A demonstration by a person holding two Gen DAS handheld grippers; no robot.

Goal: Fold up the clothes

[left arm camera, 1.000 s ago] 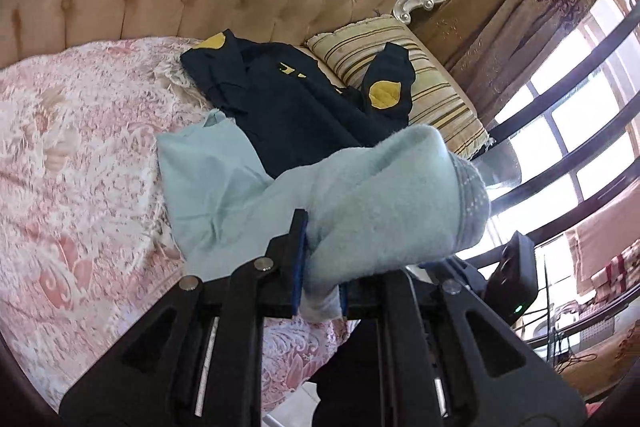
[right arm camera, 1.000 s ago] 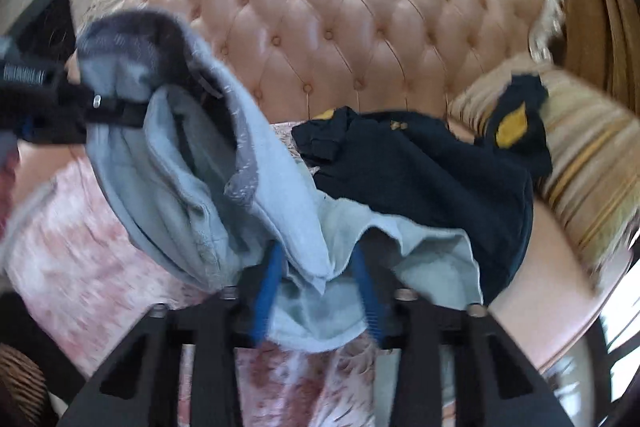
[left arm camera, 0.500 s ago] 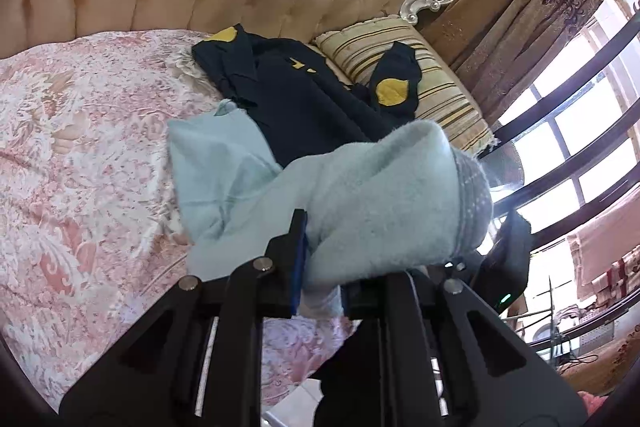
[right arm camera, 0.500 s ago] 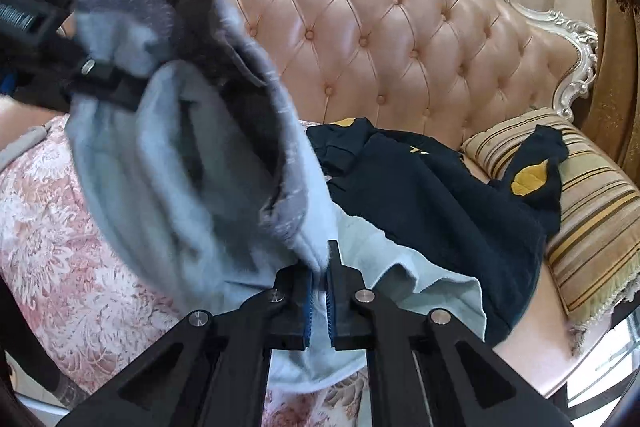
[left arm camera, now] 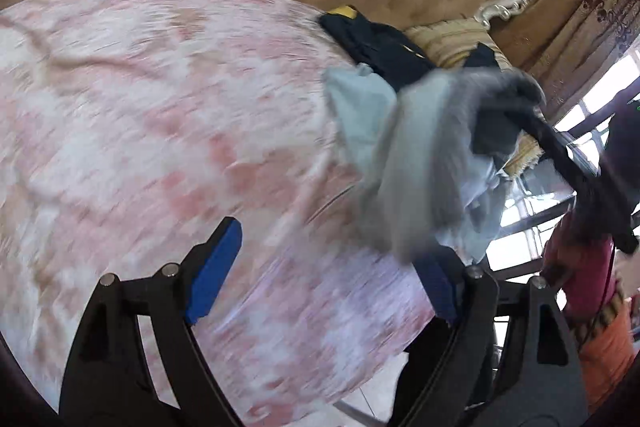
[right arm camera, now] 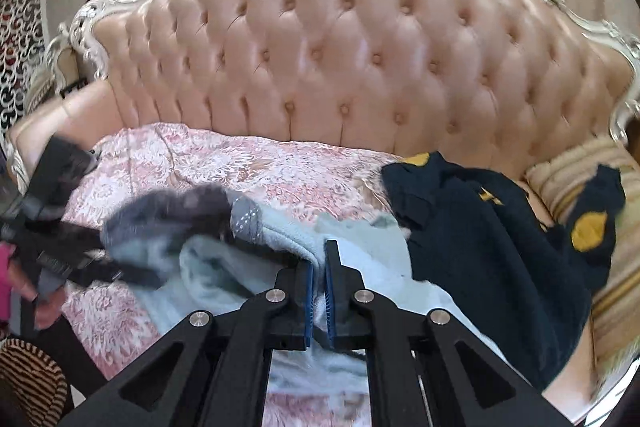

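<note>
**Black frames, blue pads, silver screws**

The left gripper (left arm camera: 326, 271) is a matte black frame of angular struts with triangular cut-outs; its fingers (left arm camera: 214, 269) carry bright blue pads, and round silver screws mark the joints. The right gripper (right arm camera: 318, 287) has the same black struts, ribbed blue pads and silver screws. At the frame edge shows a pink sleeve (right arm camera: 5, 281).

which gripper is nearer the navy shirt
Right. The right gripper, shut on the light blue garment, sits beside the navy shirt; the open left gripper is farther.

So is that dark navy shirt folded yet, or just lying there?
Not folded. The navy shirt lies spread and rumpled on the bed, one sleeve over the striped pillow.
</note>
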